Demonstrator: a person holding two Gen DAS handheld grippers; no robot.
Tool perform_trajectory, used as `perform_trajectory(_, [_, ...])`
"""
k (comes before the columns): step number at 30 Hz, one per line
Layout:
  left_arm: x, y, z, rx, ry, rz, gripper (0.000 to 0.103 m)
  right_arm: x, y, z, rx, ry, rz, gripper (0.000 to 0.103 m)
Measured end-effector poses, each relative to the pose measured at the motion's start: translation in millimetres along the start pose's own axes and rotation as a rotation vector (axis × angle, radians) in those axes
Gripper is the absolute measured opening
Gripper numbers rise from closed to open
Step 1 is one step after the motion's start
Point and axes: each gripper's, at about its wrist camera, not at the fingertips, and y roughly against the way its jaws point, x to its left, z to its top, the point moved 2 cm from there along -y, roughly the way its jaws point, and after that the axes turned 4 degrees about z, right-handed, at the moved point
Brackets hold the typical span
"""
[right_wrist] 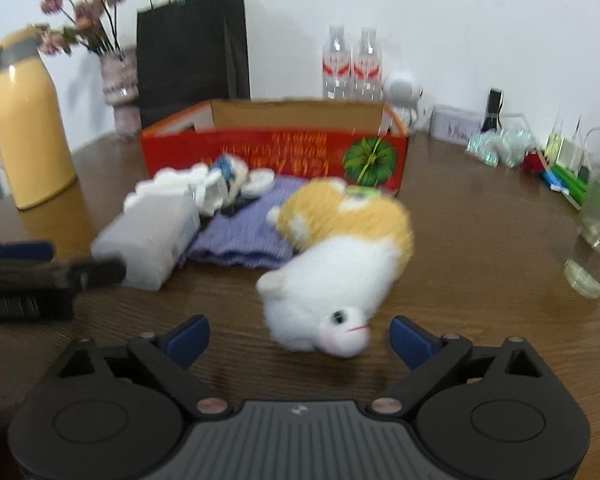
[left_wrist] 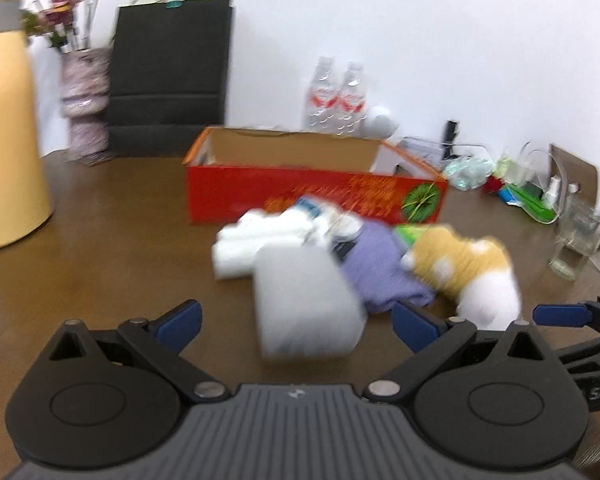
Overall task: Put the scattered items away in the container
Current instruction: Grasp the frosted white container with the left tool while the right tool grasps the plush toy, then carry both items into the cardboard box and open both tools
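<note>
Your right gripper (right_wrist: 299,338) stands spread wide and empty, the plush (right_wrist: 340,256) lying just ahead of its tips on the table (right_wrist: 480,240), between you and the box (right_wrist: 276,152) toward the far edge. Expect the plush to be light, soft and squashy, not fragile; take it across the white body behind the head, where the pile gives the pads bite. It looks like a white and orange animal with a pink snout, lying on its side against a purple cloth (right_wrist: 240,228). Your left gripper (left_wrist: 296,322) also gapes open around a pale translucent bottle (left_wrist: 306,300), unpinched.
</note>
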Motion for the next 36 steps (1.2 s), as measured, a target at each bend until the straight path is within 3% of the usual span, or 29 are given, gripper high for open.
perform_trajectory(2, [-5,-22,10,0.039,-0.028,0.013,0.103,-11,3,12,-0.026,-0.029,0.013,0.096])
perform_trajectory(5, [-2,-49,15,0.091,-0.01,0.073,0.091,-25,-16,30,-0.046,-0.088,0.028,0.09])
perform_trajectory(8, [7,-53,11,0.143,0.025,0.023,0.069,-31,-39,40,0.013,-0.095,0.0,0.065])
perform_trajectory(10, [7,-46,5,0.144,-0.005,0.039,0.068,-33,-35,38,0.024,-0.019,-0.027,0.048])
perform_trajectory(11, [7,-45,4,0.148,-0.026,0.04,0.069,-37,-32,37,0.036,0.001,-0.03,0.048])
perform_trajectory(13, [5,-49,3,0.163,-0.036,0.024,0.084,-50,-27,34,0.076,-0.006,-0.03,0.05])
perform_trajectory(14, [5,-53,4,0.17,-0.032,0.02,0.083,-53,-27,33,0.097,-0.011,-0.021,0.051])
perform_trajectory(15, [5,-58,5,0.185,-0.033,0.019,0.068,-54,-27,34,0.107,-0.014,-0.006,0.054])
perform_trajectory(16, [5,-59,7,0.191,-0.032,0.026,0.067,-53,-30,34,0.102,-0.006,0.008,0.056])
perform_trajectory(18, [4,-52,9,0.17,-0.021,0.009,0.066,-49,-37,33,0.099,0.022,-0.016,0.046])
perform_trajectory(22, [5,-12,13,0.065,0.004,0.003,0.066,-44,-19,36,0.059,0.014,0.007,0.044])
perform_trajectory(26, [18,7,64,-0.048,0.09,-0.078,0.066,-51,18,72,-0.061,-0.021,0.056,0.043])
perform_trajectory(29, [23,-25,134,-0.091,0.104,-0.117,0.066,-60,18,129,-0.162,-0.031,0.093,0.044])
perform_trajectory(31, [18,-71,181,-0.042,0.104,-0.085,0.066,-67,-7,175,-0.18,-0.059,0.101,0.045])
perform_trajectory(34, [11,-157,225,0.098,0.102,0.01,0.066,-79,-82,241,-0.04,-0.17,0.135,0.045])
perform_trajectory(36, [15,-205,232,0.195,0.125,0.095,0.066,-80,-135,267,0.062,-0.175,0.096,0.045])
